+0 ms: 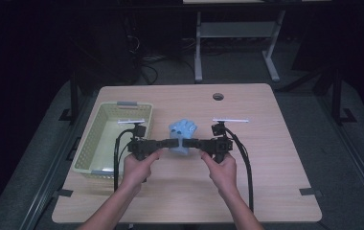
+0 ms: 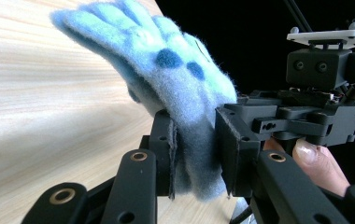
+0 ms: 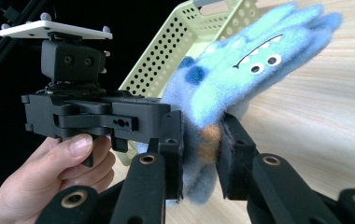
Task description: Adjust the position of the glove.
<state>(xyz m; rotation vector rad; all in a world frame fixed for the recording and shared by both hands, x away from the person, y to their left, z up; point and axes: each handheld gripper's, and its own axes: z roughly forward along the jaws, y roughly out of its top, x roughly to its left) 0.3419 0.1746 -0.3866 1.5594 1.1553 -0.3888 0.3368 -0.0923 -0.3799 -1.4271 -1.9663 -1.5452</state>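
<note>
Both tongs, left (image 1: 170, 143) & right (image 1: 188, 143), are clamped on a blue glove (image 1: 182, 132), held above the worktop (image 1: 266, 158) near a basket (image 1: 104, 115).

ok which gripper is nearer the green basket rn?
Left. The left gripper sits just off the green basket, by its right wall, shut on the blue glove. The right gripper grips the glove from the far side, farther from the basket.

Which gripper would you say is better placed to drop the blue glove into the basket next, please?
Probably the left gripper: both are clamped on the blue glove, but the green basket sits right beside the left one, while the right gripper would have to cross over.
</note>
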